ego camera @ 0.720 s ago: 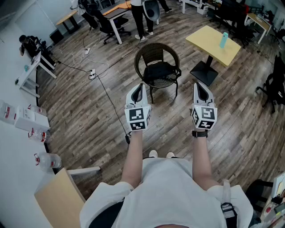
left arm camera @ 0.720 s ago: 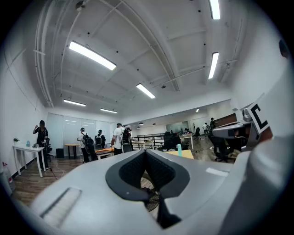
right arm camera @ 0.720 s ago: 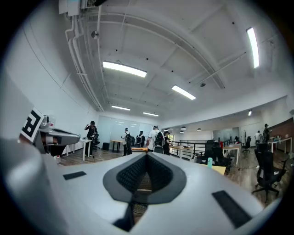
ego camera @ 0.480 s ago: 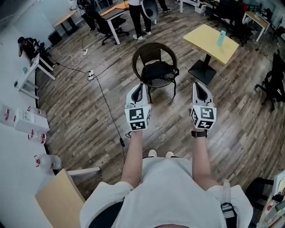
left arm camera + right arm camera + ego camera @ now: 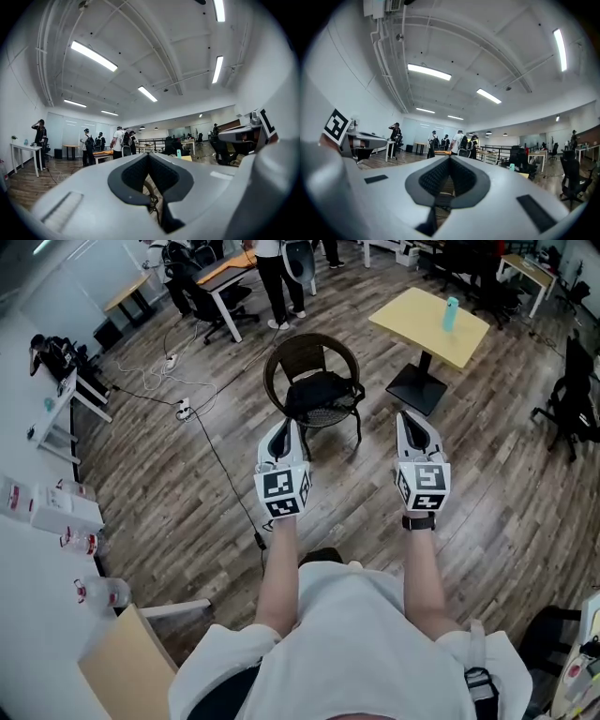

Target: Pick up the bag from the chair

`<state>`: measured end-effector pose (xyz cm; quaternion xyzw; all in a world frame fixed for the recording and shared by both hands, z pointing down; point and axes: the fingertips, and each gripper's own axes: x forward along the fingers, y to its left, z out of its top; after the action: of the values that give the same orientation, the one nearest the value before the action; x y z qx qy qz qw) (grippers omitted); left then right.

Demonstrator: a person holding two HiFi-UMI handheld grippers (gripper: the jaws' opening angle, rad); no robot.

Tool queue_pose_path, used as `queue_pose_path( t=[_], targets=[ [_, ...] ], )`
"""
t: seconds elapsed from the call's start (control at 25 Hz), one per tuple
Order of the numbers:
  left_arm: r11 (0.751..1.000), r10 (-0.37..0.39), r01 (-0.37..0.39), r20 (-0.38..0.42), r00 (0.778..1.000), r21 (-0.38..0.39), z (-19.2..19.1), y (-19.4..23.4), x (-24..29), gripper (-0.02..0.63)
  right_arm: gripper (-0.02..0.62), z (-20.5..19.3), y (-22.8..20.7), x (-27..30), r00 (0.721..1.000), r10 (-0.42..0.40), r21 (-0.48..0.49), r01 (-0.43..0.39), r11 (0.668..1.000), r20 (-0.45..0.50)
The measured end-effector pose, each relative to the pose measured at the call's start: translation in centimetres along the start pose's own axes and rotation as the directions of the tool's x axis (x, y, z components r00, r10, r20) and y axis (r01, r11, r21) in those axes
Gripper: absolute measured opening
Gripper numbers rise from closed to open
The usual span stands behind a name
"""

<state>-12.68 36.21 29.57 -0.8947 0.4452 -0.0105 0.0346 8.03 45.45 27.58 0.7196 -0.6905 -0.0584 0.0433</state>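
1. Closest to the camera was the person's white shirt (image 5: 347, 634), soft and wrinkly. Two bare arms reached forward from it.
2. The left gripper (image 5: 292, 425) was smooth grey plastic and came to a point. It had a cube (image 5: 281, 491) with black and white squares on it. Its two jaws were pressed together at the tips, and only a little dark gap showed lower down between the bumpy black pads. It held nothing.
3. The right gripper (image 5: 406, 417) looked the same, with its own checkered cube (image 5: 424, 486). Its jaws also met at the tips and held nothing. Both grippers were up in the air, side by side and well apart.
4. Below them was a floor (image 5: 159, 493) of long grey-brown wood planks. A thin black cable (image 5: 220, 451) ran across it.
5. Just past the grippers stood a round chair (image 5: 309, 337) made of dark brown woven wicker, with a curved back and thin legs.
6. The bag (image 5: 319, 390) lay on the chair's seat. It was black, soft and lumpy. Neither gripper touched it.
7. To the right of the chair was a square table (image 5: 417, 320) with a flat yellow top and a black base. A tall blue-green bottle (image 5: 451, 313) stood upright on it.
8. Farthest away, people (image 5: 272, 268) stood near desks and black office chairs.
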Motion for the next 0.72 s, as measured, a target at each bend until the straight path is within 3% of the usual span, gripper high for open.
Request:
queue_pose_path(
  t=[0.36, 0.72],
  targets=[
    [1.000, -0.025, 0.024, -0.004, 1.000, -0.015, -1.8, -0.9, 4.0, 0.011, 0.011, -2.0, -0.6, 3.6, 0.999, 0.044, 0.023, -0.043, 0.999, -0.015],
    [0.999, -0.047, 0.047, 0.003, 0.999, -0.027, -2.6, 3.5, 15.0, 0.011, 0.011, -3.5, -2.4, 15.4, 0.998, 0.043, 0.048, -0.041, 0.998, -0.035]
  ],
)
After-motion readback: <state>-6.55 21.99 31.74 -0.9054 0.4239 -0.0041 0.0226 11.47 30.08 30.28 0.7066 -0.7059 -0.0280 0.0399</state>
